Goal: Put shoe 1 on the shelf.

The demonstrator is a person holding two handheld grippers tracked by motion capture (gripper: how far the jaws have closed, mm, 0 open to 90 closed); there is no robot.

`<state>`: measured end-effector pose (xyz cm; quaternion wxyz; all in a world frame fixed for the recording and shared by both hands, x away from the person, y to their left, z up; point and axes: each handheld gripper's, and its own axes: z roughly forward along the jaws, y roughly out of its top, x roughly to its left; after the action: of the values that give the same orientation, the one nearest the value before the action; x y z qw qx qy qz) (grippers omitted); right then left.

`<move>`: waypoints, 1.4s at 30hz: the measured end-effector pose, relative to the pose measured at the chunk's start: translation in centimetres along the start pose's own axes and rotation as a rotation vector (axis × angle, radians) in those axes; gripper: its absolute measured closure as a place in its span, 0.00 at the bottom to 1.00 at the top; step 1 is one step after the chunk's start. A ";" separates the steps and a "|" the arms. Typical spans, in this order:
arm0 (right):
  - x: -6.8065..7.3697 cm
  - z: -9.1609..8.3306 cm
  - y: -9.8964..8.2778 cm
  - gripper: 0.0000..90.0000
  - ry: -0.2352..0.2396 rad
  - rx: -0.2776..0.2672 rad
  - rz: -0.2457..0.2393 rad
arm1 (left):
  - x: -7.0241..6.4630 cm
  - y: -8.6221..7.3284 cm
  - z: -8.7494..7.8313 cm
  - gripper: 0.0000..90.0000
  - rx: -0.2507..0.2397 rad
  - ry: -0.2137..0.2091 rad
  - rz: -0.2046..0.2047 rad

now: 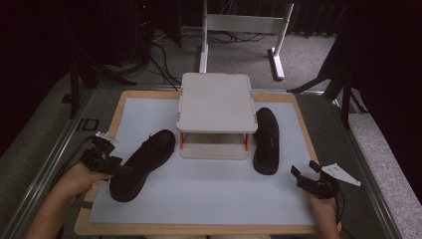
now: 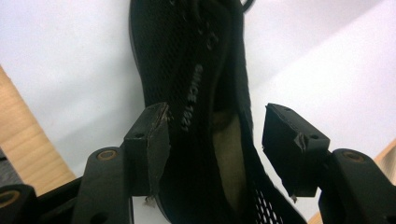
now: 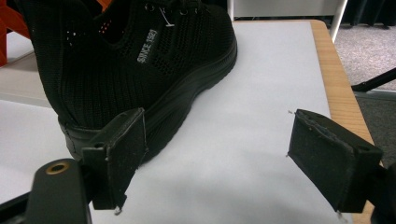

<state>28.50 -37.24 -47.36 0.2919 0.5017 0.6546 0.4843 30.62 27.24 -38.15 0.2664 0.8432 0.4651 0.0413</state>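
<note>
**Straddling the heel: left jaws parted around one black shoe, a two-tier rack waiting in the middle**

Lying on its side at the left of the white two-tier rack (image 1: 215,115), the left shoe (image 1: 142,165) points its toe toward the rack's lower shelf and its heel toward the person's left hand. The left gripper (image 1: 119,170) sits at that heel with its jaws parted around it: in the left gripper view the shoe's collar and mesh upper run up between the two pads, one pad close against the fabric and the other standing clear, so nothing is clamped. That placement reads as the set-up for a heel grip, probably to right the shoe or carry it to the rack.

Right of the rack, the right shoe (image 1: 266,141) stands upright alongside the rack's leg, toe away from the person. The right gripper (image 1: 301,175) hangs just behind its heel and a little outward, jaws wide open and holding nothing; the right gripper view shows the heel near one pad, bare sheet before the other.

Both shoes rest on the pale sheet (image 1: 209,196) covering the wood-edged surface (image 1: 199,230). The rack's orange-capped legs and low bottom shelf are the likeliest obstruction to sliding a shoe in; beyond the rack, a white frame (image 1: 244,30) and cables lie on the floor.
</note>
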 end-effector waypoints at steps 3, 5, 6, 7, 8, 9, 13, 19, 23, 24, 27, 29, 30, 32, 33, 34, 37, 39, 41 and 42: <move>0.0 0.0 0.0 0.20 -0.001 0.002 -0.001 | -0.1 -1.0 0.0 0.46 -0.027 0.004 -0.001; 0.1 0.0 0.0 0.20 -0.002 0.002 -0.002 | -0.2 -1.5 -0.2 0.46 -0.063 -0.006 -0.008; 0.1 0.0 0.0 0.20 -0.003 0.001 -0.001 | -0.3 -1.8 -0.2 0.46 -0.087 -0.017 -0.009; 0.1 0.0 0.0 0.20 -0.002 0.001 0.000 | -0.3 -2.0 -0.3 0.46 -0.100 -0.016 -0.014; 0.0 0.0 0.0 0.20 -0.002 0.001 0.000 | -0.4 -2.2 -0.3 0.46 -0.125 -0.010 -0.006; 0.1 0.0 0.0 0.20 -0.003 0.002 -0.001 | -0.5 -2.4 -0.4 0.46 -0.144 -0.017 -0.006; 0.0 0.0 0.0 0.20 -0.002 0.002 -0.001 | -0.7 -3.3 -0.4 0.46 -0.194 -0.021 -0.011; 0.1 0.0 0.0 0.20 -0.002 0.006 -0.003 | -0.8 -5.1 0.0 0.46 -0.260 -0.012 -0.007; 0.1 0.0 0.0 0.20 -0.002 0.006 -0.002 | -0.9 -6.4 0.4 0.46 -0.355 -0.001 0.001; 0.1 0.0 0.0 0.20 -0.002 0.007 -0.003 | -0.8 -6.7 0.6 0.48 -0.381 -0.007 0.000; 0.1 0.1 0.0 0.20 -0.003 0.009 -0.004 | -0.7 -7.7 1.3 0.48 -0.448 -0.022 -0.015; 0.1 0.0 0.0 0.20 -0.003 0.007 -0.005 | -0.7 -8.2 1.6 0.48 -0.491 0.004 -0.004; 0.1 0.0 0.0 0.20 -0.003 0.007 -0.006 | -0.7 -8.4 1.7 0.48 -0.512 0.004 -0.001; 0.1 0.0 0.0 0.20 -0.003 0.007 -0.005 | -0.8 -9.1 2.1 0.48 -0.562 0.018 0.001; 0.1 0.0 0.0 0.20 -0.003 0.008 -0.004 | -0.8 -9.4 2.4 0.48 -0.582 0.023 0.004; 0.1 0.0 0.0 0.20 -0.002 0.008 -0.005 | -0.8 -9.6 2.6 0.48 -0.595 0.038 0.002; 0.1 0.1 0.0 0.20 0.000 0.008 -0.004 | -0.7 -10.3 3.4 0.51 -0.619 0.047 0.009; 0.1 0.1 0.0 0.20 -0.001 0.009 -0.004 | -0.6 -10.6 3.7 0.53 -0.634 0.042 -0.001; 0.1 0.1 0.0 0.20 -0.001 0.009 -0.005 | -0.7 -10.7 3.8 0.54 -0.651 0.047 0.001; 0.1 0.1 0.0 0.20 -0.001 0.009 -0.007 | -0.7 -10.7 4.0 0.54 -0.659 0.049 0.005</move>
<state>28.52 -37.14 -47.38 0.2916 0.5010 0.6582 0.4803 23.30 29.61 -46.67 0.5134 0.7117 0.4309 0.2106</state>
